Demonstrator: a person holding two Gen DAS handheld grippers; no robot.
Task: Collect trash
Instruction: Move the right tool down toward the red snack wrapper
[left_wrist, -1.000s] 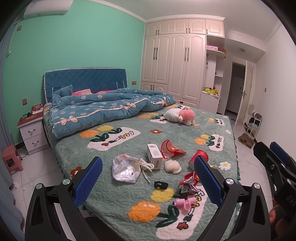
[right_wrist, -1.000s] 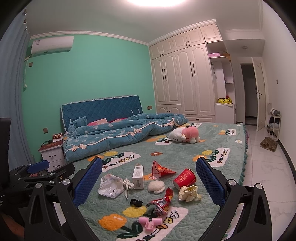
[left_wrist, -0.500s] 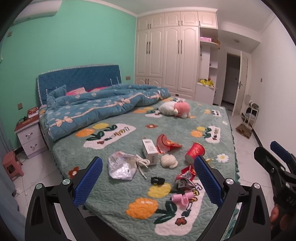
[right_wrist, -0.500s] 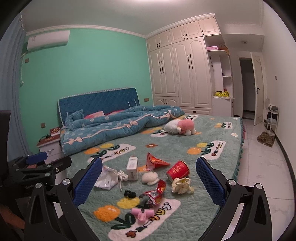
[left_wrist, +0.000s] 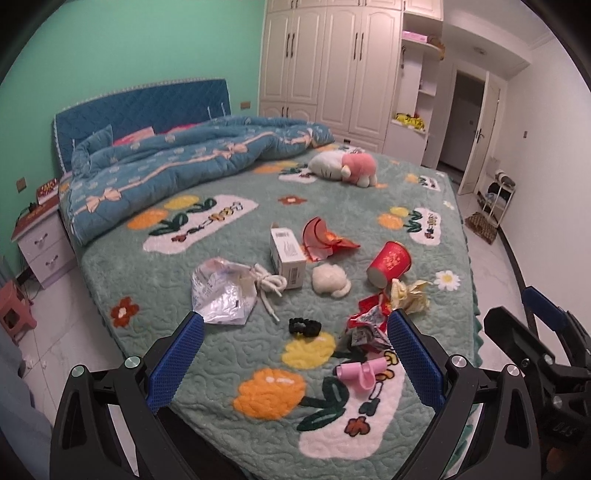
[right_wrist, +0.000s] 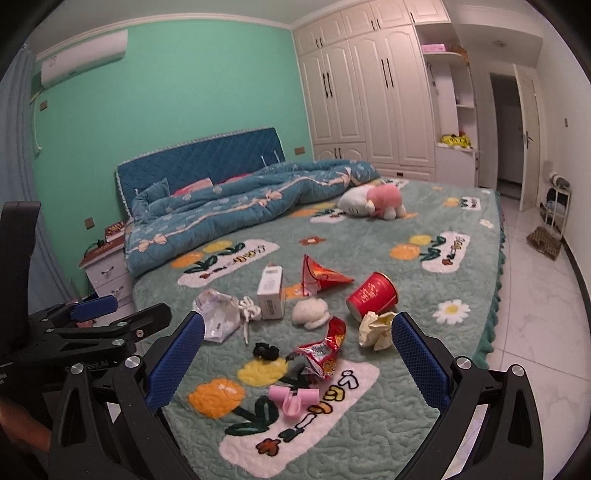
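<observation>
Now | I am holding both hand-held grippers, left (left_wrist: 293, 363) and right (right_wrist: 297, 363), wide and empty | all the trash, red cup (right_wrist: 372, 295) too, is lying on bed (right_wrist: 413, 406) | nothing picked up yet.

Quilted cloth bedspread (left_wrist: 236, 354); glossy floor tiles (right_wrist: 535, 317)

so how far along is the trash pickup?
Nothing looks collected yet. Both claws, left and right, are open and empty above the bed's edge. Still on the bed: red cup, crumpled paper, snack wrapper, plastic bag, white box.
</observation>
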